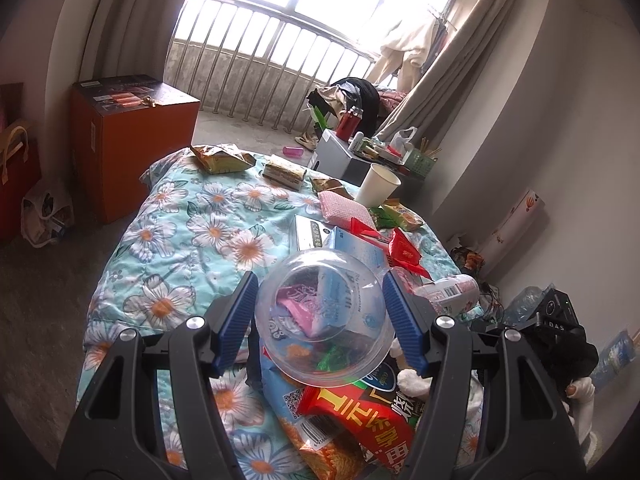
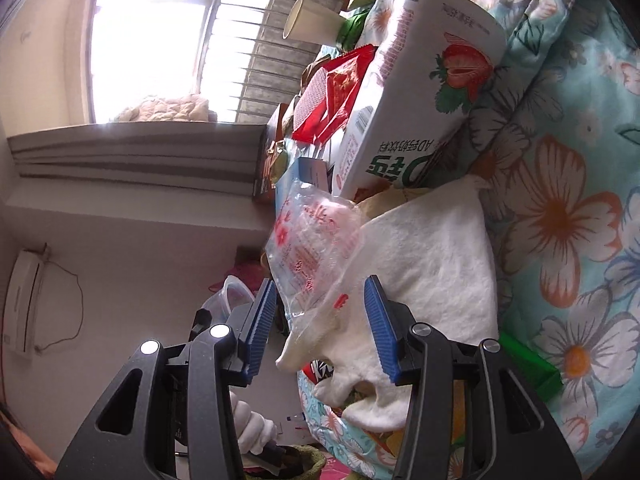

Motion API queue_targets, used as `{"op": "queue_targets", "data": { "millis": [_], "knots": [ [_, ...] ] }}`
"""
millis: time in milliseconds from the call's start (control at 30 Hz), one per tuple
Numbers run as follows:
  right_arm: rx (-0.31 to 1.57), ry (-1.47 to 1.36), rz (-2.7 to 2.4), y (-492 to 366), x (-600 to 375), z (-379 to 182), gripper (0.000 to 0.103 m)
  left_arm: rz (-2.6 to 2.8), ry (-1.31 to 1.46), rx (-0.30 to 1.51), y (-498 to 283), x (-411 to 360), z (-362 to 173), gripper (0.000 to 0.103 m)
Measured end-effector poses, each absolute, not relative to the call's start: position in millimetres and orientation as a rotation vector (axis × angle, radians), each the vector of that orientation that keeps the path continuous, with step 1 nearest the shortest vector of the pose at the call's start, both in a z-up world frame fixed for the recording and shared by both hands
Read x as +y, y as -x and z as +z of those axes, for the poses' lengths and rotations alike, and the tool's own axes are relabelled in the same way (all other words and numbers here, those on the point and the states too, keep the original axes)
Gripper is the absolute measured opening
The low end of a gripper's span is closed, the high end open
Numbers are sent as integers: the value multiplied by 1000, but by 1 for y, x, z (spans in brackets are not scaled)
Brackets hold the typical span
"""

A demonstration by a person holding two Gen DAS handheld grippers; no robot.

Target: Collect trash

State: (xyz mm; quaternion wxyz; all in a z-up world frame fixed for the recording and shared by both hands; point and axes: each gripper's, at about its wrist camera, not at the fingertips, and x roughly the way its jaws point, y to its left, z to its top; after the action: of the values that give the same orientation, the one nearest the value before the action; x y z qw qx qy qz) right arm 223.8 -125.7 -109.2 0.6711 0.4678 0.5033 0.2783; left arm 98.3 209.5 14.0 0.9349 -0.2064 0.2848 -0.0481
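Observation:
My left gripper is shut on a clear plastic bowl, one blue pad on each side. The bowl holds pink, blue and green wrappers and hangs over a red noodle packet on the floral quilt. The right wrist view is rolled onto its side. There my right gripper stands open around the low end of a clear plastic bag with red print. The bag lies on a white paper towel. I cannot see the pads pressing on the bag.
A strawberry milk-drink bottle, red wrappers and a paper cup crowd the quilt's right side. Snack bags lie at its far end. An orange box stands on the floor at the left, and a cluttered side table by the curtain.

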Motion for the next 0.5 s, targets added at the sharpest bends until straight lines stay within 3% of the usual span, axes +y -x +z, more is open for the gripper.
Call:
{"op": "queue_targets", "data": {
  "millis": [67,500],
  "knots": [
    [1135,-1070,624,-224,-125,-112,35,-95,424,585,-98,211,12,61],
    [1150,-1172,618,-239,-123,-128,38,-104,417,588,-98,208,10,61]
  ]
}}
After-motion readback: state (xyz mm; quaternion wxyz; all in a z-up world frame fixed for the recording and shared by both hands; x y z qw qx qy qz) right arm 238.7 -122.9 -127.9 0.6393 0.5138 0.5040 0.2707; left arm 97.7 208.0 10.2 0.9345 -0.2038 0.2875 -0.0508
